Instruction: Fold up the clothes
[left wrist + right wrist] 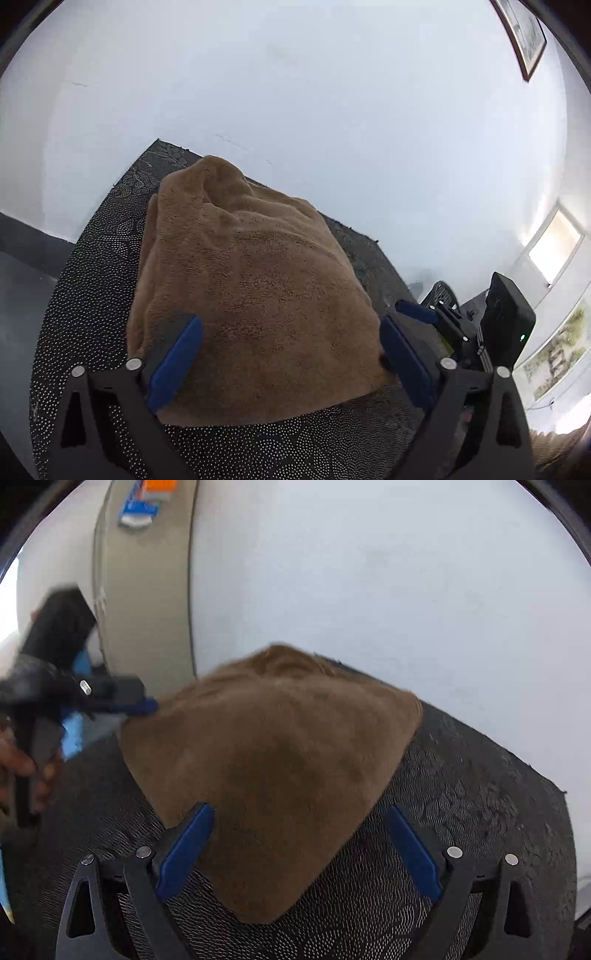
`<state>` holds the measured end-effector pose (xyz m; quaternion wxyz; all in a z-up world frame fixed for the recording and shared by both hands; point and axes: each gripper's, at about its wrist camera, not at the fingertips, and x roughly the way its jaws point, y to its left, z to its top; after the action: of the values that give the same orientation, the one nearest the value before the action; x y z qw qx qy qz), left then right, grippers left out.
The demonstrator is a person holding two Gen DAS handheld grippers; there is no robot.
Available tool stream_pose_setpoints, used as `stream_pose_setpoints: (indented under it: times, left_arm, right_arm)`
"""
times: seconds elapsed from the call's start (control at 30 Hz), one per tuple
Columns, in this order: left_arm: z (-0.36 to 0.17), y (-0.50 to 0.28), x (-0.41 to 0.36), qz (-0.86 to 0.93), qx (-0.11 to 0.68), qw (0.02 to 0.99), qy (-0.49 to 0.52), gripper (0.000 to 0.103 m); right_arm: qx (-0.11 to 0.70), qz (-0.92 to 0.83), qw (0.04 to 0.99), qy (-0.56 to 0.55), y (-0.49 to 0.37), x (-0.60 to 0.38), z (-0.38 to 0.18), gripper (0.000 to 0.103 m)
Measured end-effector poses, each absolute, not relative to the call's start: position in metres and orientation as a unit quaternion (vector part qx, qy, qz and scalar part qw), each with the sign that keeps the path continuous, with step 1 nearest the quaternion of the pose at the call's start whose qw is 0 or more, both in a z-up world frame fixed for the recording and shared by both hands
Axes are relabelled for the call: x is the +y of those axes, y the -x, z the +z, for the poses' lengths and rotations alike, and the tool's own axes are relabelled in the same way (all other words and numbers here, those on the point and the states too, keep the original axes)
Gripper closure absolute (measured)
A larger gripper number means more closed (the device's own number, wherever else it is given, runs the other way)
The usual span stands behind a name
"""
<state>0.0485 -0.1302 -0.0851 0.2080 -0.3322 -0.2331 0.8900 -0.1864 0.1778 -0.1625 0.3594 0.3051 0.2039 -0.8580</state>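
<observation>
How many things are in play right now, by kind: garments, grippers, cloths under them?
Brown garment: 1
Grippers: 2, left gripper and right gripper, both open
Dotted black cloth underneath: 1
Total: 4

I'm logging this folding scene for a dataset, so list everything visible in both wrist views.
brown fleece garment: one, tan-brown, lying bunched on the cloth, between both grippers' open fingers.
dotted cloth: one, black with white dots, covering the surface under the garment.
wall: white, behind.
framed picture: one, dark frame, upper right of the left view.
window: one, bright, right edge.
left gripper: black, blue pads, open.
right gripper: black, blue pads, open.
</observation>
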Motion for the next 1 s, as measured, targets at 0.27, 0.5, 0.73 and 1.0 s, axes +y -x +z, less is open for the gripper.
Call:
stream_pose_setpoints:
  times: [0.27,0.5,0.73,1.0]
  left_arm:
    - [-0.101,-0.041,-0.122,0.887,-0.215,0.204,0.354,0.003]
    - [-0.109,-0.041,-0.116,0.895,-0.185,0.199,0.353,0.003]
    - [-0.093,-0.038,-0.14,0.882,-0.255,0.207,0.338,0.002]
    - [-0.095,-0.021,-0.183,0.868,-0.319,0.166,0.343,0.001]
  right_arm:
    - [0.228,-0.848,0.331,-0.345,0.199,0.163,-0.197,0.007]
    - [0.184,-0.837,0.34,-0.388,0.219,0.165,-0.208,0.002]
    - [0.181,-0.839,0.338,-0.385,0.219,0.163,-0.208,0.002]
    - [0.154,-0.83,0.353,-0.403,0.225,0.169,-0.212,0.002]
